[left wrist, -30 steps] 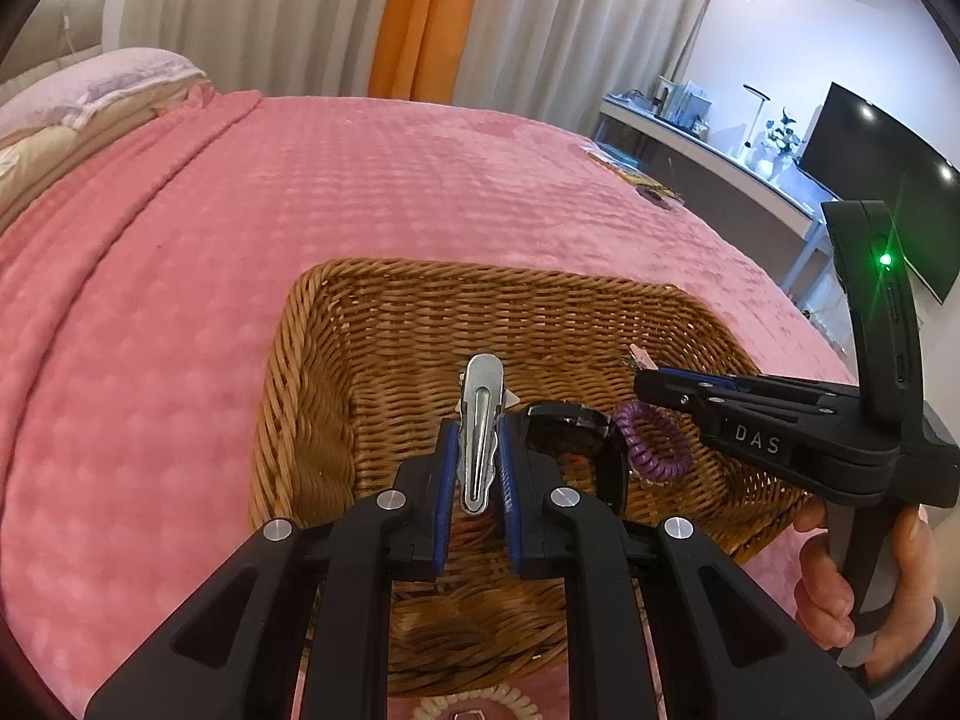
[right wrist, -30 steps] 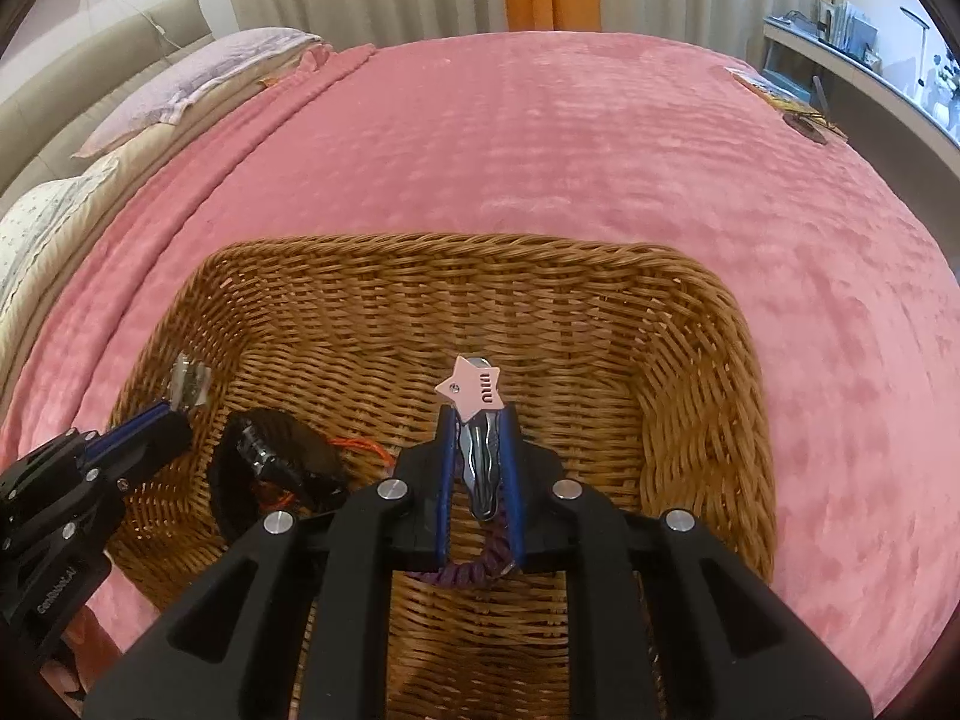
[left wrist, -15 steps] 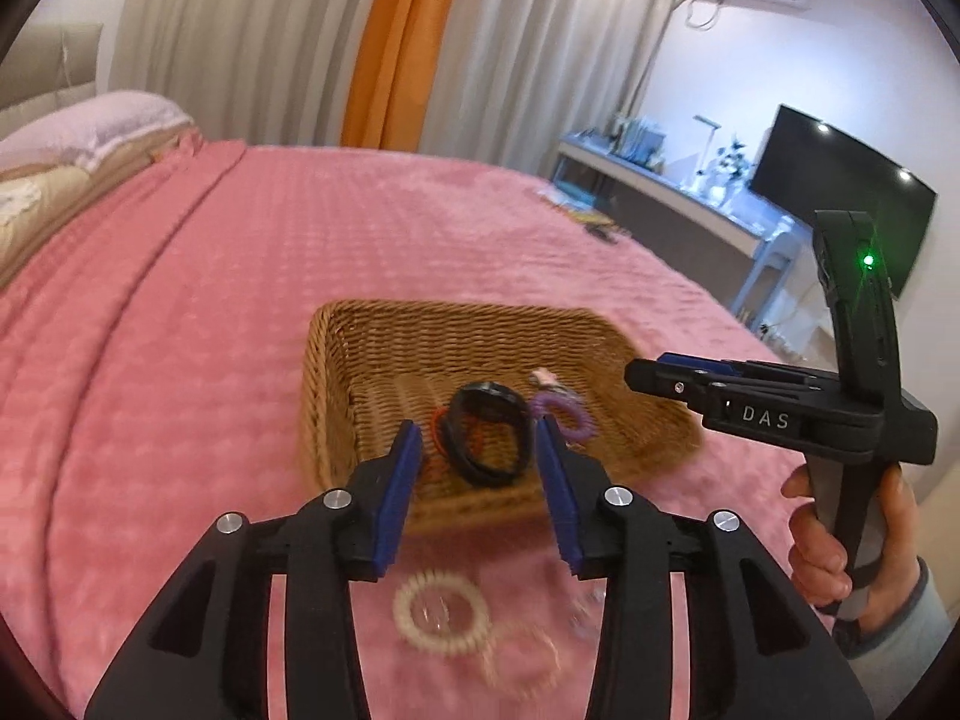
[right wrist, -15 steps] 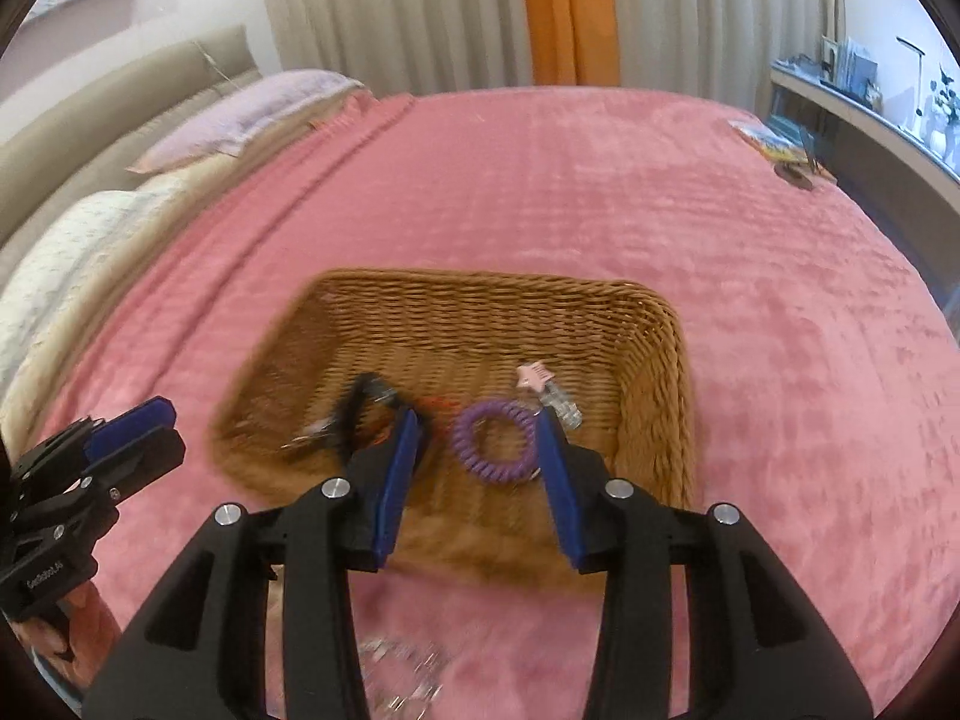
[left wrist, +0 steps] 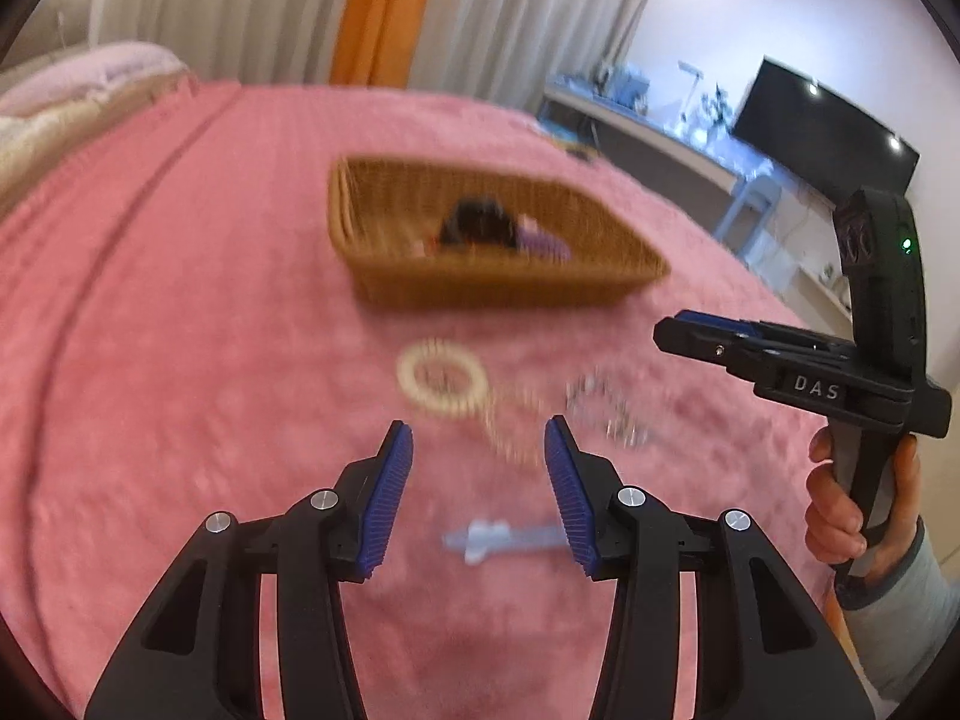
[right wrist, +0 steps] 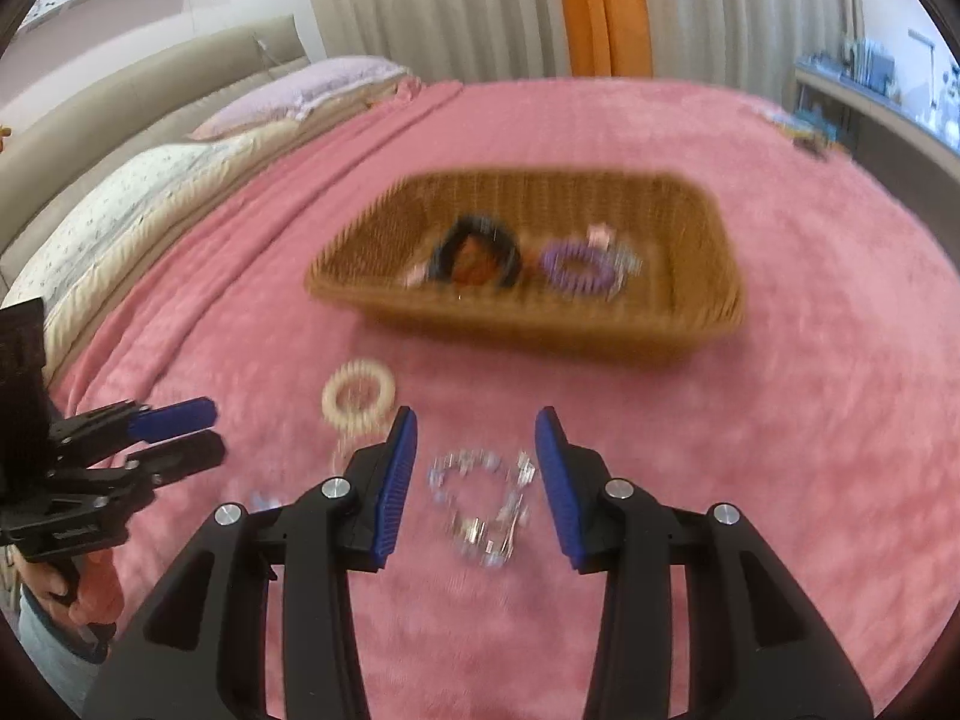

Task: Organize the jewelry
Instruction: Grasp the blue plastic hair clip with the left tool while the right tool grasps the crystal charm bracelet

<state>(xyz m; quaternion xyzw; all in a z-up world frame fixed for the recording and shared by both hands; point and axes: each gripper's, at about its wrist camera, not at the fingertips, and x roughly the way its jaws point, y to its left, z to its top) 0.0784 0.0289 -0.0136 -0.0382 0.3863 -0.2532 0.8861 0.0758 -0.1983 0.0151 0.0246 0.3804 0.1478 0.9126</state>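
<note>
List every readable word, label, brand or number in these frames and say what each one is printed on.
"DAS": white letters on the side of the right tool, seen from the left wrist view.
White lettering on the body of the left tool, seen from the right wrist view: too small and blurred to read.
Nothing else bears readable text.

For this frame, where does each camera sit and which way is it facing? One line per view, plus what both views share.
Left wrist: on the left claw, angled down over the pink blanket at a hair clip; shows its open, empty fingers, plus the right claw and hand.
Right wrist: on the right claw, angled down at a bead bracelet; shows its open fingers, plus the left claw.
Shared: the basket, cream hair tie, bracelet, curtains.
</note>
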